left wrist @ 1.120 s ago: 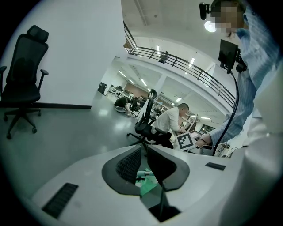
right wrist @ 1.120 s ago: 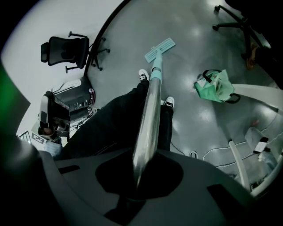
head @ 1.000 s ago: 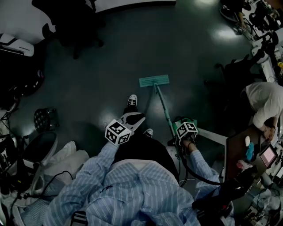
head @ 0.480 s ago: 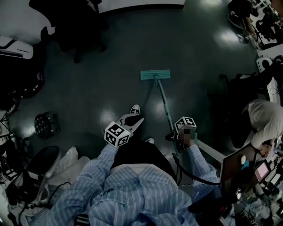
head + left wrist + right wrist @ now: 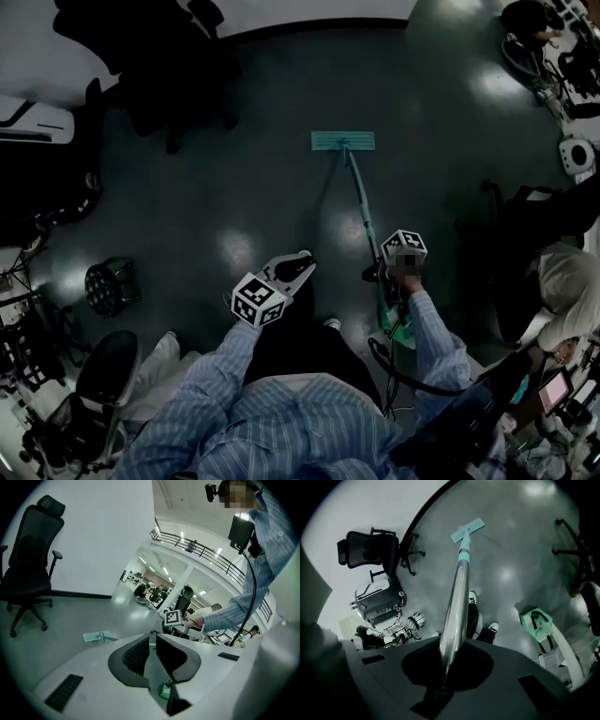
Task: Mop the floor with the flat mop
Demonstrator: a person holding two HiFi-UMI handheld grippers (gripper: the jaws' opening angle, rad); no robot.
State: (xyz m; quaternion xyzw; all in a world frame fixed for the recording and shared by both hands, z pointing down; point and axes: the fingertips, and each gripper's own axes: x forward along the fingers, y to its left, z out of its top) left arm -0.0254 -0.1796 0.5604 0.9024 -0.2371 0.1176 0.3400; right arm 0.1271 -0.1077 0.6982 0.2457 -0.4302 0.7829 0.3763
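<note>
The flat mop's teal head [image 5: 342, 142] lies flat on the dark floor ahead of me, and its pole [image 5: 364, 220] slants back to my right gripper [image 5: 380, 274]. That gripper is shut on the pole. In the right gripper view the shiny pole [image 5: 457, 597] runs out from between the jaws [image 5: 451, 651] to the mop head [image 5: 467, 529]. My left gripper [image 5: 298, 266] hovers left of the pole, apart from it, above my shoe. Its jaws [image 5: 151, 633] meet at the tips with nothing between them. The mop head [image 5: 97, 636] also shows in the left gripper view.
A black office chair [image 5: 164, 75] stands at the back left by the white wall. A round stool [image 5: 111, 284] sits at the left. A green bag [image 5: 536, 623] lies by my right foot. A seated person [image 5: 562, 291] and desks line the right edge.
The mop head has slid forward across the floor, away from me. I have stepped forward with it, and both grippers have moved along with it.
</note>
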